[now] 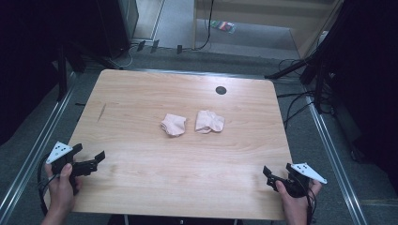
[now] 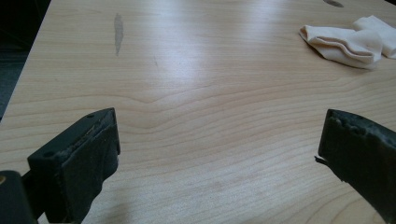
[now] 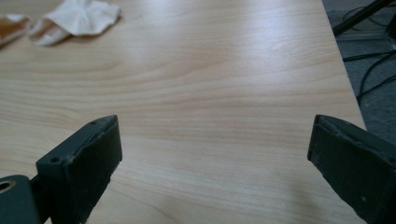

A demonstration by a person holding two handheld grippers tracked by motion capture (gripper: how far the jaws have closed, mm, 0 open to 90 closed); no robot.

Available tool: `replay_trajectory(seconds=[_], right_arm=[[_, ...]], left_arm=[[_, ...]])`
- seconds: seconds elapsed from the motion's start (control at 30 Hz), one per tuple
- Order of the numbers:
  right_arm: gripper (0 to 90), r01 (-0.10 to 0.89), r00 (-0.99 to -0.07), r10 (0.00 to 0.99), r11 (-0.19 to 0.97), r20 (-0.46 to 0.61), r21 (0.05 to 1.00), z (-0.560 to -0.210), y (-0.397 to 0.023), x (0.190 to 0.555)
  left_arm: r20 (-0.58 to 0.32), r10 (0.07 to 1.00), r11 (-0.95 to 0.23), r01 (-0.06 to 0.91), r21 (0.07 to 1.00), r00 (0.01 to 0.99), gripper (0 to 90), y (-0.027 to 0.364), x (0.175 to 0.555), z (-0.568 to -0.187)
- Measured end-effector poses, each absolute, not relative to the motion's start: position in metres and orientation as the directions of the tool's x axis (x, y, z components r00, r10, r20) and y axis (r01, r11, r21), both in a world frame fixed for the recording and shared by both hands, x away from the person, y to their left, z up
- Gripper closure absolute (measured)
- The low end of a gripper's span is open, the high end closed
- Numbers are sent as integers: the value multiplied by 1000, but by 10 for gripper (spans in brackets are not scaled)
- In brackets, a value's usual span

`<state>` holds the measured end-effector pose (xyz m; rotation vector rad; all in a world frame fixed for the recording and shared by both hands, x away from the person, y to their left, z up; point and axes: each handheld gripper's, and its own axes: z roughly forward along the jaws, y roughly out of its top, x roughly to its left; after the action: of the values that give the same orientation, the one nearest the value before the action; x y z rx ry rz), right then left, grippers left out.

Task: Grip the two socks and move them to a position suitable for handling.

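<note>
Two crumpled cloths lie side by side near the middle of the wooden table (image 1: 141, 93), well ahead of both grippers and roughly between them. The pinkish cloth (image 1: 173, 124) sits on the left gripper's side of the pair; the paler cloth (image 1: 209, 121) sits just beside it on the right gripper's side, with a narrow strip of bare wood between them in the high view.

The left gripper (image 1: 89, 159) is held in the person's left hand (image 1: 61, 185) over the near left corner of the table, its jaws spread wide with nothing between them. In the left gripper view the same wide-set gripper (image 2: 217, 140) frames bare wood, and the pinkish cloth (image 2: 343, 44) shows far ahead and off to that gripper's right, with the paler cloth (image 2: 380, 28) behind it, the two overlapping in that view.

The right gripper (image 1: 278, 169) is held in the right hand (image 1: 295, 199) over the near right corner, jaws likewise wide apart and empty. In the right gripper view this gripper (image 3: 215, 140) frames bare wood too; the paler cloth (image 3: 81, 18) lies far ahead and off to its left, and an edge of the pinkish cloth (image 3: 11, 25) lies farther left still. A small dark round hole (image 1: 220, 90) sits in the tabletop beyond the cloths.
</note>
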<state>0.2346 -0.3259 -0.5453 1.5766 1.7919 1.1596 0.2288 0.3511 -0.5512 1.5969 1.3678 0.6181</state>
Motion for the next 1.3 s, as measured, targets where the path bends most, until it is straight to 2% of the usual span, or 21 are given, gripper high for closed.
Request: replay_trajectory(seconds=[0.17,0.3,0.5,0.63,0.97,1.13,1.3], right_arm=[[64,534,-218,953,-65,211,843,-532,-312,240],[123,511,-260,950,-19,175,859,-516,-288,250],[130,499,-334,929,30,160,866,-502,-251,266],[131,520,-388,909,81,151,850,-500,-210,294],[215,539,-395,909,112,133,835,-504,-146,341],[220,557,-371,919,104,135,824,-509,-134,361],[276,563,-354,929,117,111,818,-517,-118,383]], left_arm=[[-183,950,36,491,870,255,0,351,229,-551],[-182,950,37,489,872,253,0,351,229,-551],[-189,949,42,492,870,253,0,352,229,-551],[-189,948,41,492,870,256,0,352,229,-551],[-190,948,39,496,868,257,0,352,230,-552],[-190,947,39,493,869,260,0,352,230,-552],[-191,946,39,493,869,262,0,352,230,-552]])
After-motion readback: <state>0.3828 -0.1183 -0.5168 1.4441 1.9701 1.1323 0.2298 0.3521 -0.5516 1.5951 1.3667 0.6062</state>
